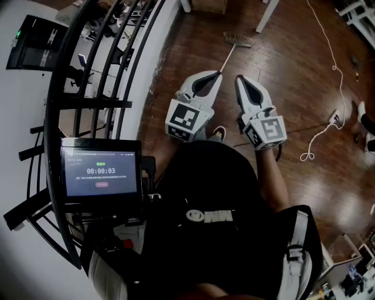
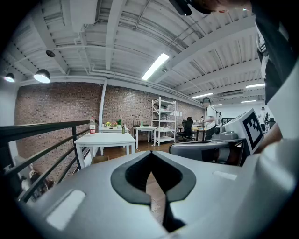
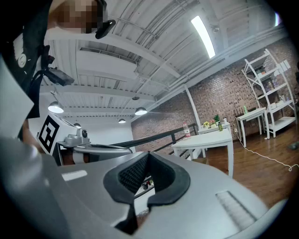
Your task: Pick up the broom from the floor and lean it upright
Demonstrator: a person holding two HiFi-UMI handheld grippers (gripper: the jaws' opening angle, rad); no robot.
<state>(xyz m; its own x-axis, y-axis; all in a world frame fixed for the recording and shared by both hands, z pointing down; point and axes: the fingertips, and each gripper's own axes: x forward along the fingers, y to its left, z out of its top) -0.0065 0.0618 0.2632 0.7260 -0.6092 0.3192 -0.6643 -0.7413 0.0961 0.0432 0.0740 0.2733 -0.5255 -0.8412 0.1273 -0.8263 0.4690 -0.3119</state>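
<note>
The broom (image 1: 233,48) lies on the wooden floor ahead, its bristle head (image 1: 238,39) at the far end and its thin pale handle running back toward me. My left gripper (image 1: 218,74) is held above the near end of the handle, apart from it, jaws shut and empty. My right gripper (image 1: 240,78) hangs beside it to the right, also shut with nothing in it. In the left gripper view the left gripper (image 2: 152,154) points across the room, tips together. The right gripper (image 3: 148,154) shows the same in the right gripper view. Neither gripper view shows the broom.
A black metal railing (image 1: 88,105) curves along my left. A white cable (image 1: 328,70) snakes over the floor at the right. White table legs (image 1: 265,17) stand beyond the broom. A white table (image 2: 105,138) and shelves (image 2: 162,120) stand further off. A timer screen (image 1: 101,171) sits near my chest.
</note>
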